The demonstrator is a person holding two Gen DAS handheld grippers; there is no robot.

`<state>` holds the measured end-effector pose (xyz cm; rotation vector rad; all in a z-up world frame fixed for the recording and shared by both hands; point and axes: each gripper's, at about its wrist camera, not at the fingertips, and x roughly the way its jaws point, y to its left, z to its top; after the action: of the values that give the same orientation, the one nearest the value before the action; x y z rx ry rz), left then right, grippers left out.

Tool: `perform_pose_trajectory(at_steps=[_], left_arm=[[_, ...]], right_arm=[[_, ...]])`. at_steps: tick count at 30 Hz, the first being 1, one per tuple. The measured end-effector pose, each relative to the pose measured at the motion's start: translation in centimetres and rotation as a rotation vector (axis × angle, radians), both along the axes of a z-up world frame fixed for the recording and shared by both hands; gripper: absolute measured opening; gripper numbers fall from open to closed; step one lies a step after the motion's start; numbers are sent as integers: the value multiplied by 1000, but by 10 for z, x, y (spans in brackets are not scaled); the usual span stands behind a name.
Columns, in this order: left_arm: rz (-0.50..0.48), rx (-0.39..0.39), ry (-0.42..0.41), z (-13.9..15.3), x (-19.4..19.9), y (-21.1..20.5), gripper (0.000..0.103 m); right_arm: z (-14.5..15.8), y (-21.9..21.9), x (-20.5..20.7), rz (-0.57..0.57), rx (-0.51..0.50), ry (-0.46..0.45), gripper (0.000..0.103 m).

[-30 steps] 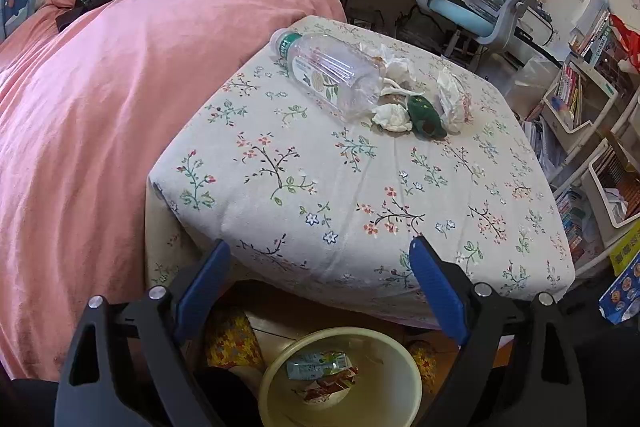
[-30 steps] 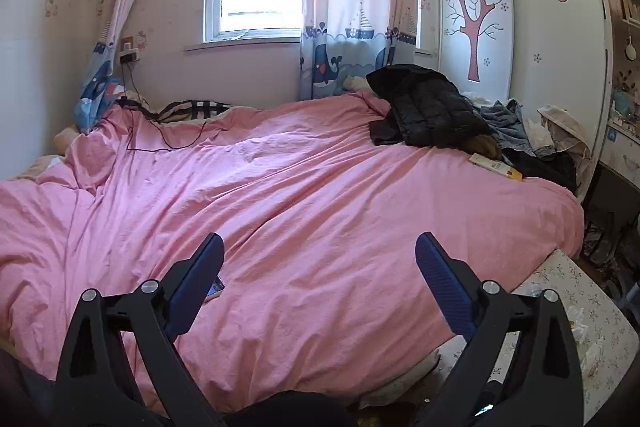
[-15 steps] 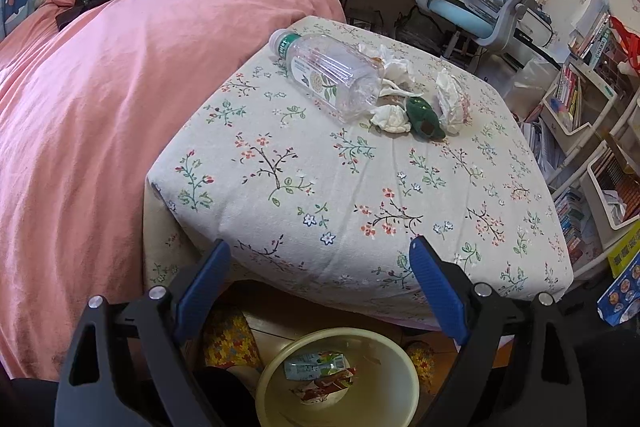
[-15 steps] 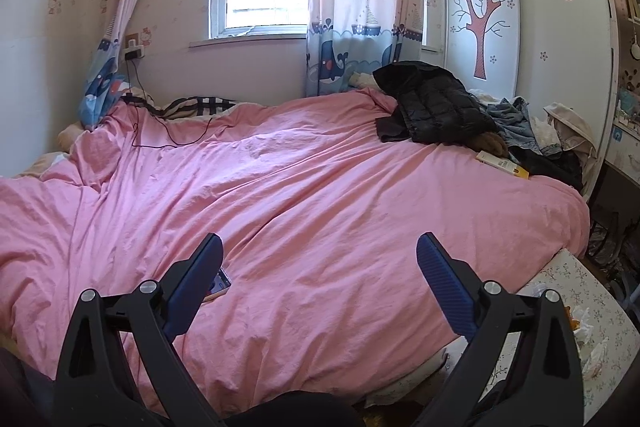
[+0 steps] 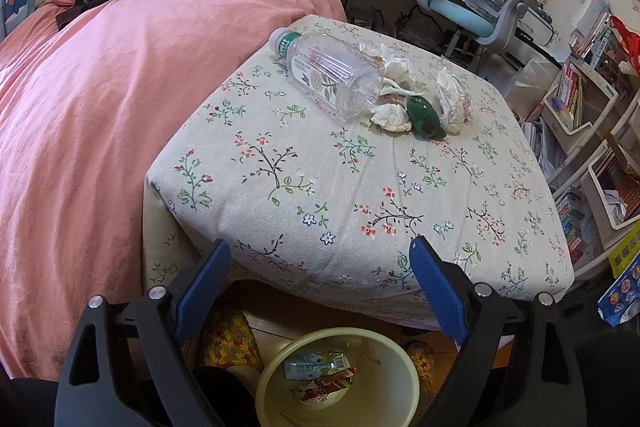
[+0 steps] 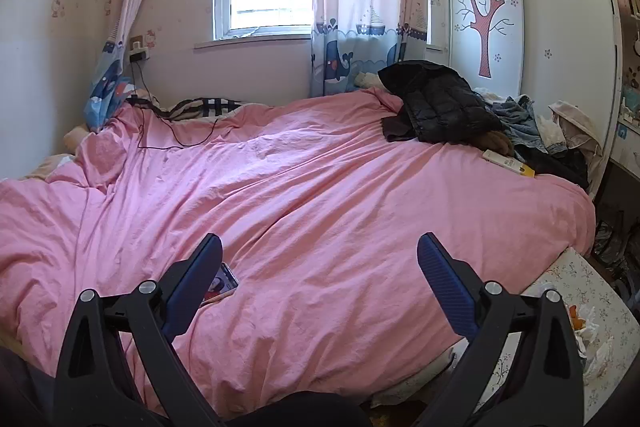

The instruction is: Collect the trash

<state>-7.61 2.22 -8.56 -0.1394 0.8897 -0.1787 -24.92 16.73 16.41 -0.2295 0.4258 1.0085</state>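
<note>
Bottle (image 5: 332, 75) lying by tissues (image 5: 390, 117) (table (image 5: 304, 187)); fingers (image 5: 202, 289) apart.

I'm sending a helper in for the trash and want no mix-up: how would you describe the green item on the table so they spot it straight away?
Find the table with the floral tablecloth beside the pink bed. Near its far side lies a clear plastic bottle with a green cap, with crumpled white tissues at its base. The small dark green crumpled wrapper sits among those tissues, the only solid green piece in the white pile.
</note>
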Motion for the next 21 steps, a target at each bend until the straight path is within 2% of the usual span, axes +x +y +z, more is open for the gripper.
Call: perform_pose_trajectory(at_steps=[4,7,9,11,13,15,17,19,21], left_arm=[[1,3,-1,-1,1,1,87],[12,14,-3,-1,5,5,87],[34,5,-1,0,8,12,87],[70,-19,2,3,15,22,87],[102,-35,-5,7,21,31,87],[120,-52,-22,15,30,36,87],[124,-60,-41,22,39,38,87],[131,-61,-64,30,50,39,87],[137,-77,-74,34,62,41,87]], right_arm=[[4,-7,1,-4,35,-17,94],[16,-32,16,-67,96,-65,94],[23,-71,43,-181,124,-128,94],[26,-115,77,-324,147,-146,94],[20,-165,114,-453,174,-108,94],[2,-230,156,-636,171,-51,94],[-23,-285,182,-754,179,22,94],[-52,-323,201,-816,177,111,90],[-89,-357,221,-853,167,255,77]])
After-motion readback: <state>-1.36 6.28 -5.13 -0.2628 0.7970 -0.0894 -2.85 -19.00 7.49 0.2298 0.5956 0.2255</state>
